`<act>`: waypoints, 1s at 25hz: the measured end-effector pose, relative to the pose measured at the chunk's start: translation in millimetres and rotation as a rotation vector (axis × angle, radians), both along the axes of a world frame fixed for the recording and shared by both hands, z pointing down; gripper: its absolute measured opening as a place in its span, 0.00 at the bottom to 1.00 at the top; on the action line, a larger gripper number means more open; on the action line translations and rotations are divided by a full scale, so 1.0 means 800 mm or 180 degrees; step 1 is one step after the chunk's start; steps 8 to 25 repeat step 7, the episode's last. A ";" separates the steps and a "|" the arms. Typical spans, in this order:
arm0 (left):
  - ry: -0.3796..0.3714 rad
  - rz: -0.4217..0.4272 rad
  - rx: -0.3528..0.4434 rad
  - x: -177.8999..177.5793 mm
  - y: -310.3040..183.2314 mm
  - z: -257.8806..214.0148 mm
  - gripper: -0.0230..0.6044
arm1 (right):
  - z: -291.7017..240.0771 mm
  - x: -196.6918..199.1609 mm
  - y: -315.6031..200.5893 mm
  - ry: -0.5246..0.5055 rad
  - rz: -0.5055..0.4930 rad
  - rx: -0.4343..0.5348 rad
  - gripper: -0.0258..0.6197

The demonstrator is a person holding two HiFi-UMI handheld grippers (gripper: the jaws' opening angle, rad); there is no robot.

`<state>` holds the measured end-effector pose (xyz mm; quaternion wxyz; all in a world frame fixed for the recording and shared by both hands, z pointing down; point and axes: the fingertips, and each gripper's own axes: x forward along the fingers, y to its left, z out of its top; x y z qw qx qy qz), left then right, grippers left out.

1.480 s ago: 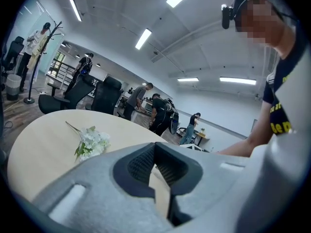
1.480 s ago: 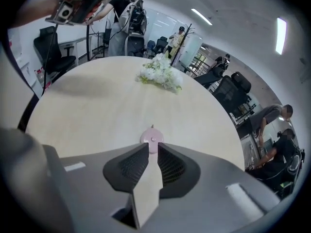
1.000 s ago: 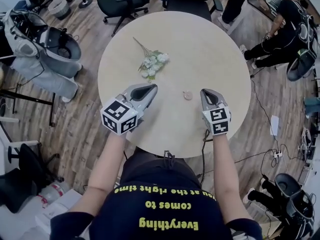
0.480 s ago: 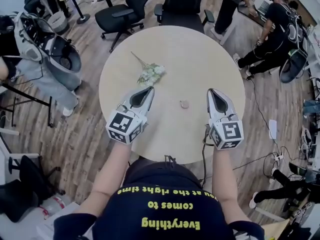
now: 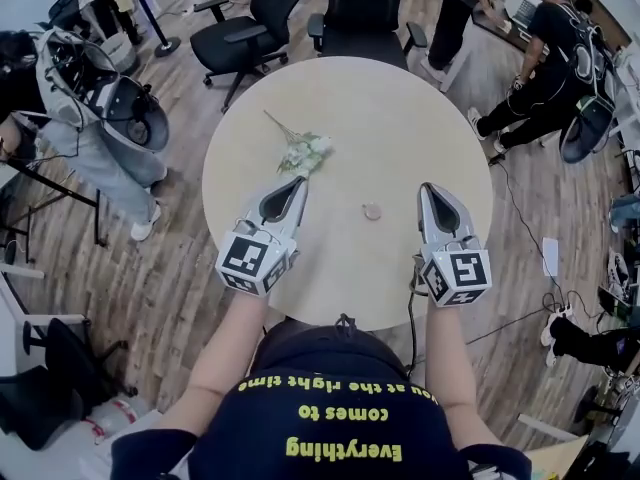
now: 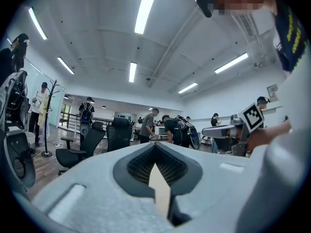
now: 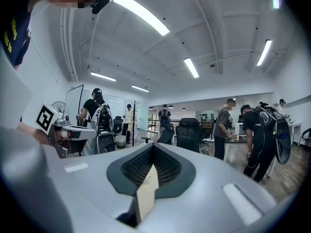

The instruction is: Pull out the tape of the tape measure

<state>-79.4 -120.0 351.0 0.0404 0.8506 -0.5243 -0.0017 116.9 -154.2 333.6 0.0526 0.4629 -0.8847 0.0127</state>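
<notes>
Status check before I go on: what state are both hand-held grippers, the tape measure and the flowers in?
Left hand-held gripper: shut, empty, held over the table.
Right hand-held gripper: shut, empty, held over the table.
Tape measure: lying on the table between the grippers, untouched, no tape seen pulled out.
Flowers: lying flat on the table.
</notes>
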 end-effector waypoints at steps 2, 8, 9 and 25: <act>-0.0005 -0.0007 0.0018 0.000 0.000 -0.002 0.04 | -0.002 -0.002 0.000 -0.0006 -0.0009 0.0009 0.06; 0.0009 -0.0020 0.0055 -0.004 0.004 -0.007 0.04 | -0.011 -0.008 0.006 -0.0028 -0.0023 0.0035 0.06; 0.0009 -0.0020 0.0055 -0.004 0.004 -0.007 0.04 | -0.011 -0.008 0.006 -0.0028 -0.0023 0.0035 0.06; 0.0009 -0.0020 0.0055 -0.004 0.004 -0.007 0.04 | -0.011 -0.008 0.006 -0.0028 -0.0023 0.0035 0.06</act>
